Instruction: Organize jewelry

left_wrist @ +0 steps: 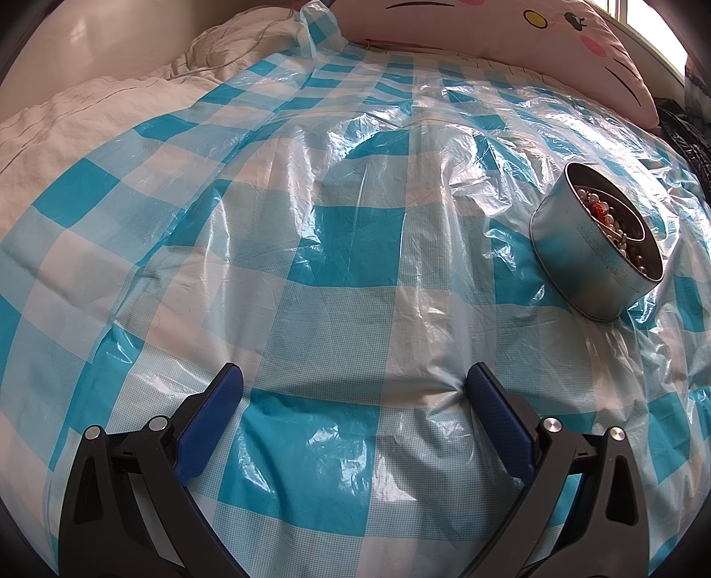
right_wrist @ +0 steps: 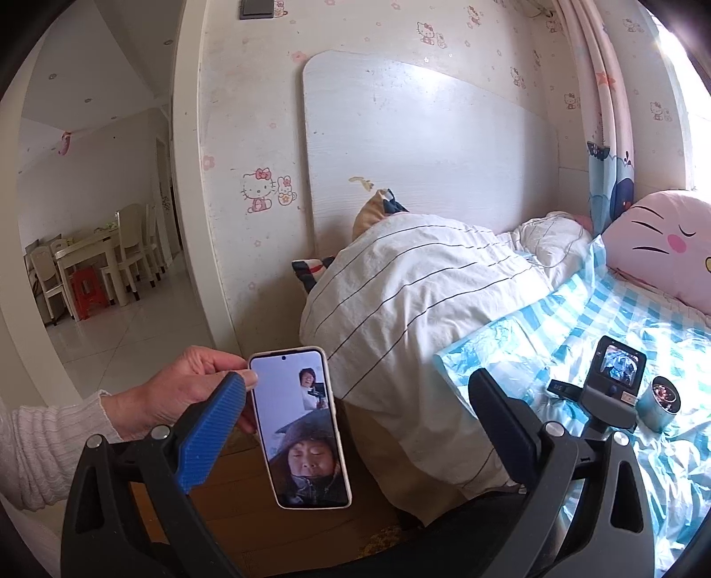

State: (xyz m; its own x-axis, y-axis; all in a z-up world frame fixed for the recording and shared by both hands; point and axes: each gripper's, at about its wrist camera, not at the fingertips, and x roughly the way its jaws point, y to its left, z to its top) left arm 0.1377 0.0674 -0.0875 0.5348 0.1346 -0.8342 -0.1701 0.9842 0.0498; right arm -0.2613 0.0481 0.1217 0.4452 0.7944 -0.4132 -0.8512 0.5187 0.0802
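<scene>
While the round metal tin (left_wrist: 595, 249) sits on the crinkled blue-and-white checked plastic sheet (left_wrist: 337, 249), its open top shows a heap of jewelry (left_wrist: 615, 226): pale pearl-like beads, darker beads and one red piece, all lying inside its smooth, thin wall. From the left wrist view the tin lies ahead and to the right, well apart from the left gripper (left_wrist: 355, 387), whose blue ribbed pads are spread wide with nothing between them, low over a broad bare stretch of glossy sheet. Beyond the tin a pink cat-face pillow (left_wrist: 511, 35) borders the sheet's far edge, and a rumpled white quilt (left_wrist: 89, 115) lines its left side. The right gripper (right_wrist: 357, 400) is raised and turned toward the headboard, its fingers also spread and empty. Between them in that view a hand (right_wrist: 186, 391) in a white knit sleeve holds up a phone (right_wrist: 302, 427) showing a video call. The left gripper's camera unit stands just beside the tin on the bed.
</scene>
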